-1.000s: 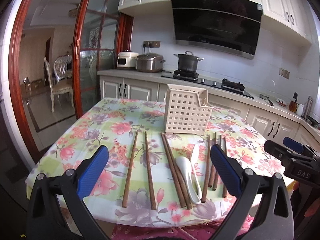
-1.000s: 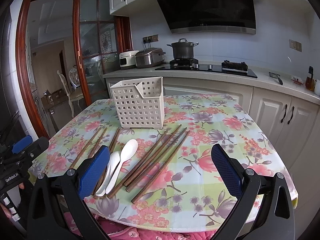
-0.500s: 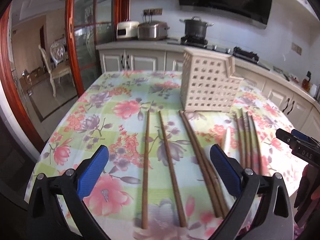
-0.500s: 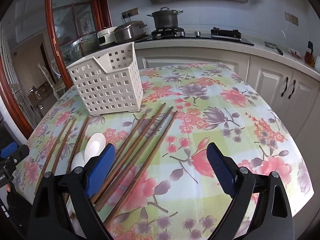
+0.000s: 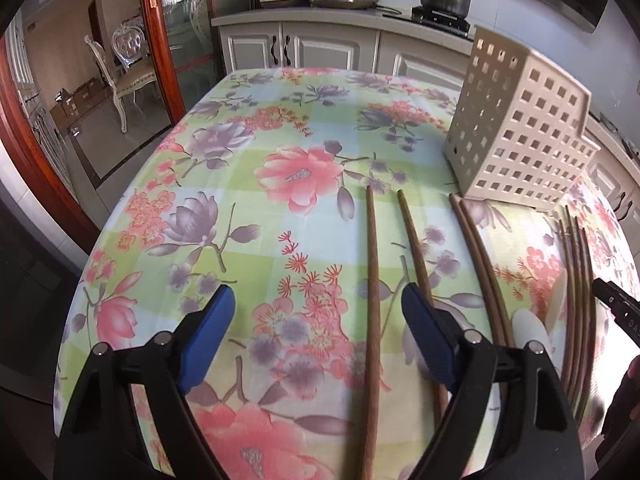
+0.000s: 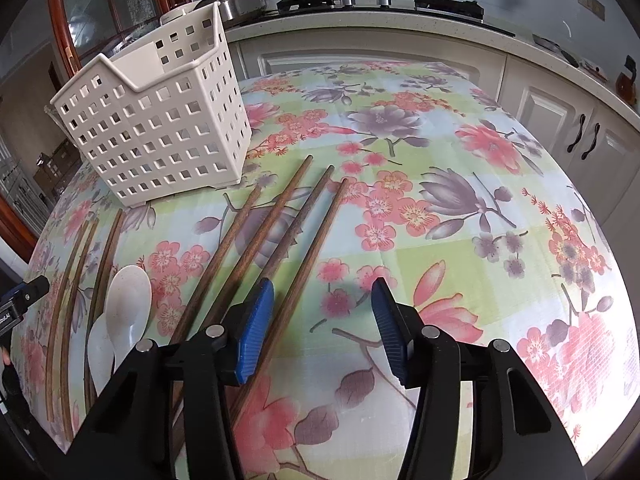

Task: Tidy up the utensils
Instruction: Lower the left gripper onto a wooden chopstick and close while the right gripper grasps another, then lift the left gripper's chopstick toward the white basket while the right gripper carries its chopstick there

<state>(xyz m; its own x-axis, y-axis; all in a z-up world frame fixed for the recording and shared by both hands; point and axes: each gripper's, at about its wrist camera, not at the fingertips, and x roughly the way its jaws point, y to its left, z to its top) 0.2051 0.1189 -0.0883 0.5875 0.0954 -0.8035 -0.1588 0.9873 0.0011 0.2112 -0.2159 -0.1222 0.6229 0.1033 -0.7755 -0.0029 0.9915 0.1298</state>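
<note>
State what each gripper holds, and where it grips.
Nothing. The left gripper and right gripper are both open and empty above the chopsticks lying on the table.

Wood, plastic and glossy printed cloth under two plastic-fingered grippers

The chopsticks (image 6: pixel 280 216) ahead of the right gripper (image 6: pixel 323 328) look like dark brown wood with a visible grain and a dull, matt finish; the pair (image 5: pixel 374 280) between the left gripper's (image 5: pixel 318 334) fingers looks the same. The caddy (image 6: pixel 160 128) beyond them is cream plastic, smooth and faintly satin, pierced with square holes. The spoons (image 6: pixel 120 316) to the right gripper's left look white, smooth and glossy, ceramic or plastic. The tablecloth (image 6: pixel 440 200) is a floral print with a fine woven texture and a slight sheen. Both grippers have ribbed blue plastic pads (image 6: pixel 256 332) on matt black frames with bright metal rivets.
</note>
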